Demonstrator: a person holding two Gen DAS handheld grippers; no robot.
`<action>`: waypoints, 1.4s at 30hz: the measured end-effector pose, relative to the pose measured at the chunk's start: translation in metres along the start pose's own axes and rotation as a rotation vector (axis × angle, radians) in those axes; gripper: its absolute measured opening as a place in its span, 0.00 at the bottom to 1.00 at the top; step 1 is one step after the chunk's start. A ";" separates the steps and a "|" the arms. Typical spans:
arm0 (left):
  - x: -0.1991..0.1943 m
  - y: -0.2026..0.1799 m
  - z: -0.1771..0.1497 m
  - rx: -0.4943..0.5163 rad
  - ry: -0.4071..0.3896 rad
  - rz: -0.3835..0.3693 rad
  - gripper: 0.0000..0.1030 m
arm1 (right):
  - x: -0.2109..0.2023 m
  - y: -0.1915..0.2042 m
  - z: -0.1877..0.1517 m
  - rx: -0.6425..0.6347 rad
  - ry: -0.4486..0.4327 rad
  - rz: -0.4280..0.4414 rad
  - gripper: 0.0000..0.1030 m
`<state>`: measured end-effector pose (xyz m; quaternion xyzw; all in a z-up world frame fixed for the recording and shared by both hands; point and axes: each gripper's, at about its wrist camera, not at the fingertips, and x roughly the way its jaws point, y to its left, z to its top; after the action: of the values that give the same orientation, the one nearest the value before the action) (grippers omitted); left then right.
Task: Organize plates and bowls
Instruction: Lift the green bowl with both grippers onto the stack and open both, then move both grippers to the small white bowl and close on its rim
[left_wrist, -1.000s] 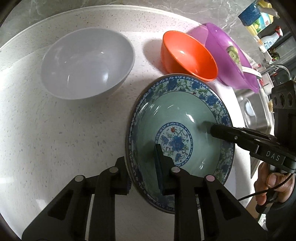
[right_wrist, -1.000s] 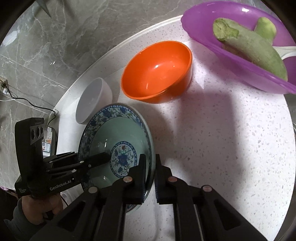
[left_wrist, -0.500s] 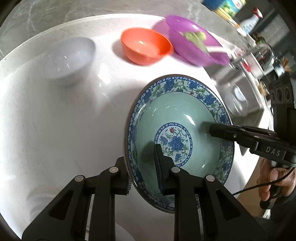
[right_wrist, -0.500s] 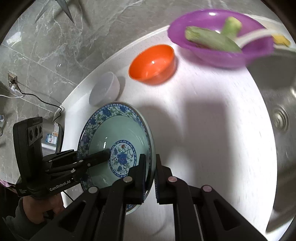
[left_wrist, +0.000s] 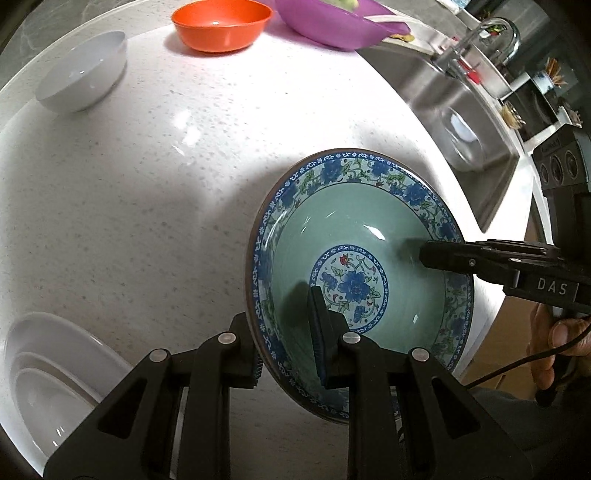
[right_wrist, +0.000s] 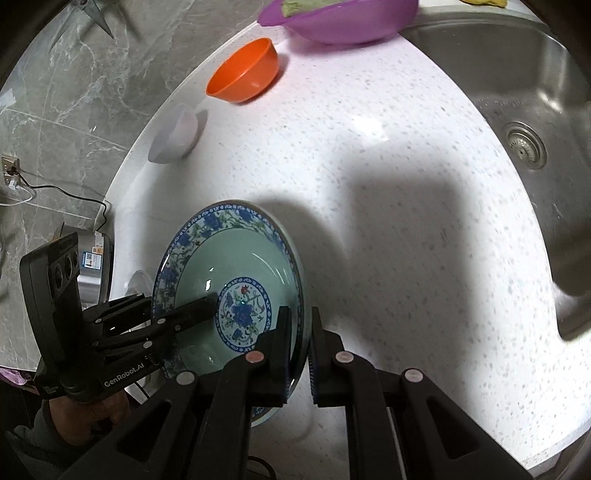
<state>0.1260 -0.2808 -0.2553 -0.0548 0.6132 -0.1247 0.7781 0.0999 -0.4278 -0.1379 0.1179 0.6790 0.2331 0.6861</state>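
1. Basically, the patterned bowl (left_wrist: 364, 236) was up off the countertop (left_wrist: 155, 206), tilted, with its green inside and blue flower rim facing both cameras. It was carried between your two grippers over the front part of the counter, near the edge.
2. You had the left gripper (left_wrist: 286, 345) clamped on the near rim, one finger inside the bowl and one outside, jaws nearly closed on the wall thickness. Likely that's why it sat narrow but not fully shut.
3. You had the right gripper (right_wrist: 299, 343) pinched tight on the opposite rim, same inside/outside split. In the left wrist view its inner finger reached onto the bowl's inside wall.
4. Two grips on opposite rims looked chosen to keep a wide, heavy-looking ceramic piece from swinging or slipping; a one-sided pinch would risk tipping.
5. White plate stack (left_wrist: 48, 376) sat at the lower left of the left wrist view, close to the bowl. My guess is that was your drop target, but I can't confirm.
6. Farther back: white bowl (left_wrist: 83, 72), orange bowl (left_wrist: 221, 24), purple basin (left_wrist: 340, 22) along the rear of the counter, all well apart from the held bowl.
7. Sink (right_wrist: 517, 92) was off to the right side, with nothing visible in it in the right wrist view.
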 end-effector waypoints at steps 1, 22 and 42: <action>0.001 -0.002 -0.001 0.004 0.001 0.001 0.19 | -0.001 -0.001 -0.002 -0.001 0.000 -0.002 0.10; 0.014 -0.005 -0.001 -0.022 -0.031 0.041 0.21 | 0.005 -0.006 -0.016 -0.063 0.000 0.048 0.14; -0.112 0.086 0.016 -0.222 -0.292 0.139 0.99 | -0.074 0.006 0.036 -0.199 -0.245 0.055 0.60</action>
<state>0.1280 -0.1701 -0.1661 -0.1152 0.5063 0.0068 0.8546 0.1371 -0.4526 -0.0679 0.0954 0.5602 0.3018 0.7655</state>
